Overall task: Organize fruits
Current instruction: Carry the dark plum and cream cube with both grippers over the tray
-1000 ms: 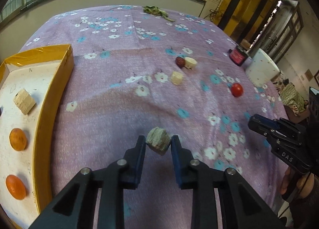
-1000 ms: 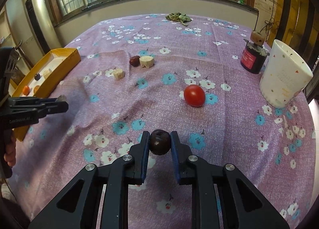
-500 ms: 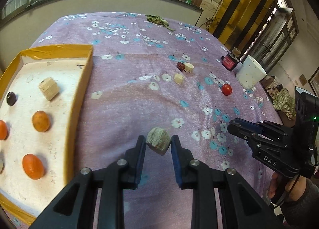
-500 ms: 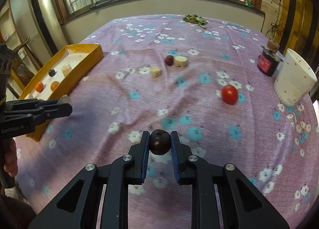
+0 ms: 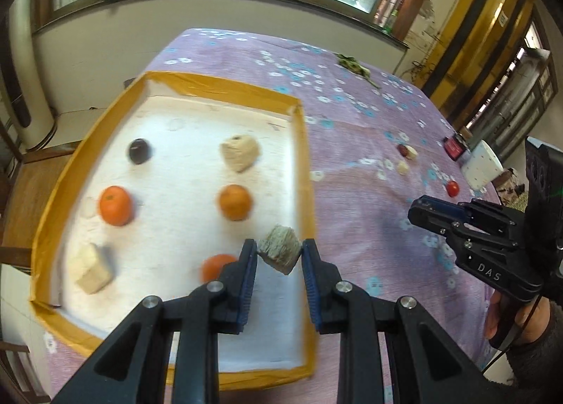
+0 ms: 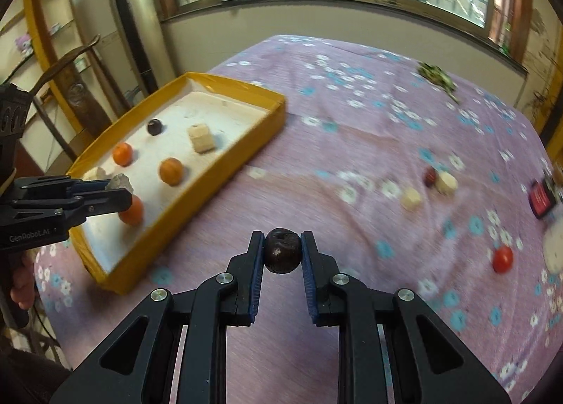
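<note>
Both grippers are pinching something: the left gripper [image 5: 279,256] presses its ribbed blue pads on a rough, pale, blocky chunk [image 5: 280,250] above the near right corner of the yellow-walled tray [image 5: 305,172], and the right gripper [image 6: 282,252] clamps a dark, round, slightly wrinkled fruit [image 6: 282,255] above the purple flowered cloth [image 6: 352,143], beside the tray. Inside on the white floor lie three smooth orange fruits, a dark fruit [image 5: 139,151] and two pale chunks. Further on the cloth rest a red tomato [image 6: 502,258], more pale pieces, a white cup [image 5: 482,165].
</note>
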`<state>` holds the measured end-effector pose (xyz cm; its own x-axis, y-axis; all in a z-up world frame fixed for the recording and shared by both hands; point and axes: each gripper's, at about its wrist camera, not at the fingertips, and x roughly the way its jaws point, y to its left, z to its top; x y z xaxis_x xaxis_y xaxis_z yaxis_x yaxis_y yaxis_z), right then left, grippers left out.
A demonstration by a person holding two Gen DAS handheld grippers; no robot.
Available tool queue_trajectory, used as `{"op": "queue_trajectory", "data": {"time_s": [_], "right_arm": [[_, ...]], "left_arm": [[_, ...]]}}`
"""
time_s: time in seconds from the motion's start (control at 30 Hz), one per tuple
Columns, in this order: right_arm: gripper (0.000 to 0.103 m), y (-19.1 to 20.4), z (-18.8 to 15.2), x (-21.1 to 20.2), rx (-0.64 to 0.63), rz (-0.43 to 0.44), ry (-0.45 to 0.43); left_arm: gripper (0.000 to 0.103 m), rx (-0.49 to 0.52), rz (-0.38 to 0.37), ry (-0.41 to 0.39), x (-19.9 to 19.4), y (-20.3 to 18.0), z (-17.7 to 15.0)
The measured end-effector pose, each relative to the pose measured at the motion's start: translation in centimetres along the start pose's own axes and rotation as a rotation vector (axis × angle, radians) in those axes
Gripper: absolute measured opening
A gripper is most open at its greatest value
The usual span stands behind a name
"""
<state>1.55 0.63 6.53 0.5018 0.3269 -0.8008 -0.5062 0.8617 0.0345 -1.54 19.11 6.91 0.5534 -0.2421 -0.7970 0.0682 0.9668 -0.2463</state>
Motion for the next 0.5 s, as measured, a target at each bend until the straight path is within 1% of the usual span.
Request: {"op": "queue_trajectory", "data": {"time_s": [0.2,0.5], "right_arm": [[0.02,4.2,2.3,1.7,-0.066,0.071,0.011],[0.02,9.6,2.3,3.9,-0.154,0.15,0.062]], "left_arm": [[0.028,-0.041,0.043,-0.004,-1.0,3.8,-0.6],[0.028,-0.062,0.072,0.013,-1.1,6.9,-1.9]]}}
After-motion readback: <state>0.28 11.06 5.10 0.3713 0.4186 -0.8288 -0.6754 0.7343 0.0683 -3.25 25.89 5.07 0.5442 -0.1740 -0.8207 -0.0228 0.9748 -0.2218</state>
